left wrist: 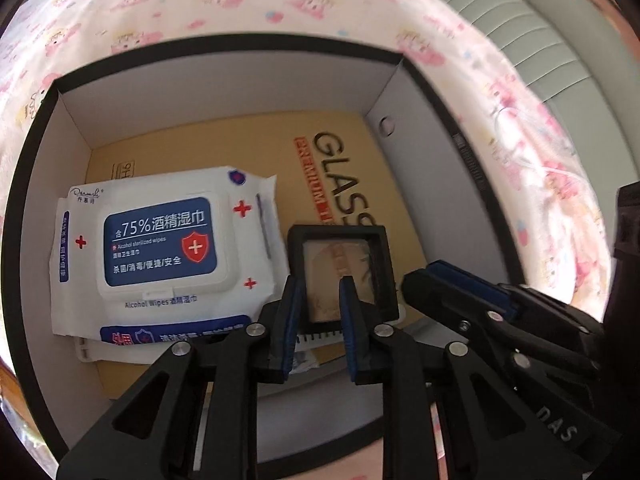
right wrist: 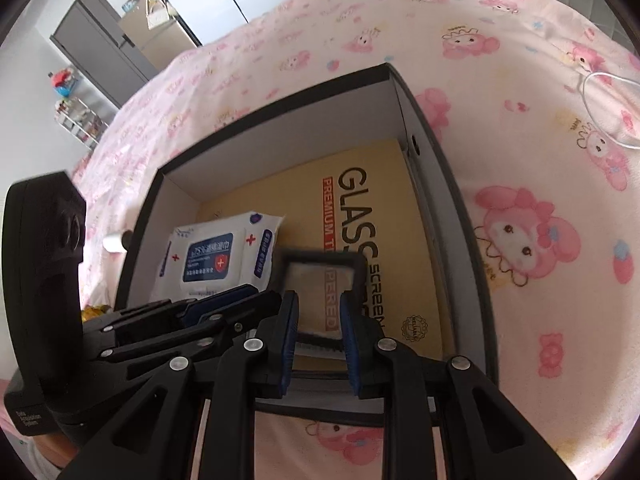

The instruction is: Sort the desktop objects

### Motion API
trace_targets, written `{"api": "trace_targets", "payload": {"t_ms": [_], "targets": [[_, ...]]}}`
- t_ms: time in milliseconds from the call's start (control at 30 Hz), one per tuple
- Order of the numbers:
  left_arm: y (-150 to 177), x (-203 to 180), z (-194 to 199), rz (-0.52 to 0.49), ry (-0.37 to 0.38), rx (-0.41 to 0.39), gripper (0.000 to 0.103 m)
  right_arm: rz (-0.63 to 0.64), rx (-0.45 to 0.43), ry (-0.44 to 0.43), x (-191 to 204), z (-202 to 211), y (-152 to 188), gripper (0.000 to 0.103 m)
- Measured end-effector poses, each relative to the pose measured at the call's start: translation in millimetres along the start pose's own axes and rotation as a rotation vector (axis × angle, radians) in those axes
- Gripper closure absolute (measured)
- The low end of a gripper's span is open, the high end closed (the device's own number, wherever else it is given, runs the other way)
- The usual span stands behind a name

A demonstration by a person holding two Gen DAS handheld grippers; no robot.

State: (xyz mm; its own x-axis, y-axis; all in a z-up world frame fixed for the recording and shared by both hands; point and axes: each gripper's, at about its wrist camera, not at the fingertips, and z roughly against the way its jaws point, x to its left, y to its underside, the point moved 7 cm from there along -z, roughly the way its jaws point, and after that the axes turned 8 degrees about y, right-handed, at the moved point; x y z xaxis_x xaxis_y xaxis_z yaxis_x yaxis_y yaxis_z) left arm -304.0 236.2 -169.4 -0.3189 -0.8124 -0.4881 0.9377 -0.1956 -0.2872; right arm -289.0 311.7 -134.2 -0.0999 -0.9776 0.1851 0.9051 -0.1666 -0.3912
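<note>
The box [left wrist: 400, 92] looks like matt cardboard, black outside and pale grey within. The wipes pack [left wrist: 160, 248] is glossy plastic film with a hard plastic lid. The screen-protector packet [right wrist: 360, 208] is smooth tan card. The bedsheet [right wrist: 520, 160] is soft printed cloth. Each tool has matt black plastic arms, blue rubbery pads [left wrist: 349, 320] and shiny metal pins.

Your tongs [left wrist: 318, 312] were black with blue pads [left wrist: 347, 320]. The box [left wrist: 224, 48] showed black outside and white inside. On its floor lay a tan carton [left wrist: 392, 184] lettered in black, with a red band of pale print. Your wipes pack [left wrist: 160, 256] was white, with a navy label, red crosses and a red shield. The small square case [left wrist: 340, 272] had a black frame around a clear, beige-tinted window. The bedsheet [right wrist: 520, 160] was pale pink, patterned with pink cartoon rabbits.
</note>
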Motion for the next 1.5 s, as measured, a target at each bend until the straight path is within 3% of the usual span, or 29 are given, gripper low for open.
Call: {"api": "trace_targets", "payload": {"t_ms": [200, 600, 1000, 1267, 1400, 1500], "targets": [[4.4, 2.1, 1.7, 0.021, 0.006, -0.009, 0.086, -0.002, -0.007, 0.007, 0.6, -1.4, 0.9, 0.083], [18.3, -13.0, 46.8, -0.069, -0.038, -0.117, 0.086, -0.010, -0.069, 0.020, 14.0, 29.4, 3.4, 0.083], [39.7, 5.8, 146.6, -0.136, -0.169, -0.281, 0.085, 0.043, -0.180, 0.020, 76.9, 79.1, 23.6, 0.082], [62.4, 25.3, 198.4, -0.125, -0.219, -0.360, 0.082, 0.098, -0.244, 0.018, 125.7, 107.6, 44.8, 0.081], [82.1, 35.2, 224.9, -0.106, -0.233, -0.404, 0.072, 0.116, -0.262, 0.010, 143.3, 117.5, 58.3, 0.081], [96.4, 42.1, 237.9, -0.094, -0.246, -0.426, 0.071, 0.131, -0.268, -0.007, 157.0, 123.6, 71.0, 0.081]]}}
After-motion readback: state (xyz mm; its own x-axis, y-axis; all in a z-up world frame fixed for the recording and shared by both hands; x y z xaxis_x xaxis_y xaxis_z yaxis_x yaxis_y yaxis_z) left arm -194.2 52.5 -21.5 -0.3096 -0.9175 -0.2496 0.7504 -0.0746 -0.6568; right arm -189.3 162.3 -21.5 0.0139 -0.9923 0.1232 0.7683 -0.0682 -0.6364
